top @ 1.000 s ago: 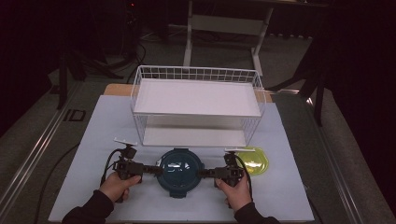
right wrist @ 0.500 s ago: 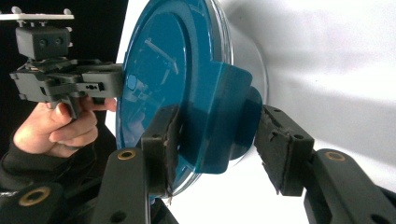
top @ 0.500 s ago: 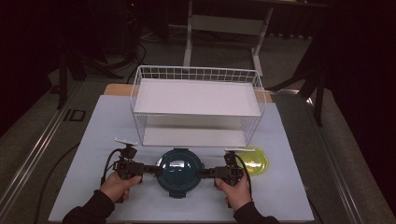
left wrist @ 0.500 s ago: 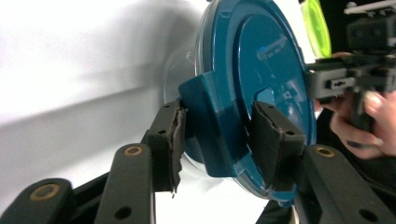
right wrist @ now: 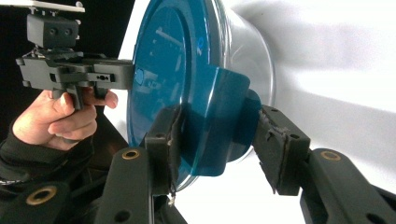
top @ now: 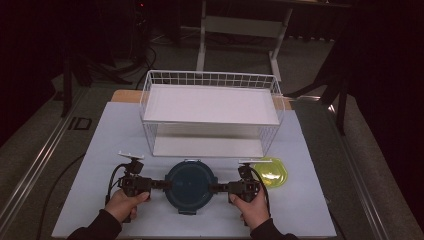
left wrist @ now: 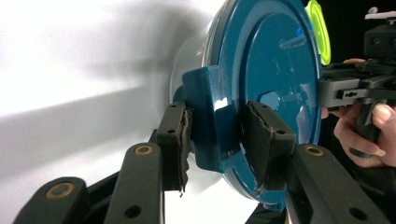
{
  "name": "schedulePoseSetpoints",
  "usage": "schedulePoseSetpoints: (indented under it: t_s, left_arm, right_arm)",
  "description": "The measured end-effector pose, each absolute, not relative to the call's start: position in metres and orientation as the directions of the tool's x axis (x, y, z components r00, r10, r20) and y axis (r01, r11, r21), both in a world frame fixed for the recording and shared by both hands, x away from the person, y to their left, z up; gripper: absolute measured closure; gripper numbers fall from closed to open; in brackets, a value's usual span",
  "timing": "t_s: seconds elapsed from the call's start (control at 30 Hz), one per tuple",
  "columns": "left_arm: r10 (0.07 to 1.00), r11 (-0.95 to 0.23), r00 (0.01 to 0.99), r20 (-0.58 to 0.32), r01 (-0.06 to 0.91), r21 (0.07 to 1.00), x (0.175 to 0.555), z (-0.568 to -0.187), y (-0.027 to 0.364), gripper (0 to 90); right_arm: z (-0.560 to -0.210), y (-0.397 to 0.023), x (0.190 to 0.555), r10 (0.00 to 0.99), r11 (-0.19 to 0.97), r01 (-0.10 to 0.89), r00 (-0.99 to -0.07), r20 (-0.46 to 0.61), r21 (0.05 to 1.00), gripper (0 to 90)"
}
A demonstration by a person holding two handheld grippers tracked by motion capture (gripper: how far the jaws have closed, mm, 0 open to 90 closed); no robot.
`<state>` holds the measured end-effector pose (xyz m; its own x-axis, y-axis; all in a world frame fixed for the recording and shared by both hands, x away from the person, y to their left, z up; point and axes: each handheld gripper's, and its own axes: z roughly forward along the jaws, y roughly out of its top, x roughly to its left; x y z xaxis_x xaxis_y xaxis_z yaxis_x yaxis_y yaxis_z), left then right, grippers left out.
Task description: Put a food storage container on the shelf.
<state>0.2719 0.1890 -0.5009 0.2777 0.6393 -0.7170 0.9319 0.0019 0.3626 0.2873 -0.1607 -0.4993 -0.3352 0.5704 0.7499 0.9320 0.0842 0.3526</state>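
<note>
A round clear container with a dark teal lid [top: 190, 185] stands on the white table near its front edge. The lid [left wrist: 275, 60] has a flap latch on each side. My left gripper [top: 162, 184] comes in from the left. Its jaws have just been closing and its pads [left wrist: 180, 140] press on both sides of the left latch [left wrist: 212, 116]. My right gripper [top: 216, 187] comes in from the opposite side. Its jaws have also just been closing, and they are now shut around the right latch [right wrist: 219, 107], with one pad [right wrist: 275, 140] touching its edge.
A white wire basket shelf [top: 210, 80] stands behind the container, across the middle of the table. A yellow-green disc [top: 270, 172] lies to the right of the container, close to my right hand. Bare white tabletop [top: 310, 210] lies on both sides.
</note>
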Motion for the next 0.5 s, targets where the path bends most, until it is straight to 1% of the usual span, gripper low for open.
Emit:
schedulePoseSetpoints:
  t_s: [0.2, 0.5]
  left_arm:
    - [0.666, 0.006, 0.292, -0.686, 0.918, 0.396, 0.264, -0.497, 0.186, 60.7]
    - [0.692, 0.013, 0.287, -0.662, 0.912, 0.409, 0.256, -0.491, 0.183, 62.0]
  right_arm:
    - [-0.501, -0.162, 0.287, 0.558, 0.071, 0.936, -0.324, 0.764, 0.345, 53.6]
    - [-0.497, -0.162, 0.285, 0.561, 0.089, 0.931, -0.34, 0.755, 0.353, 55.1]
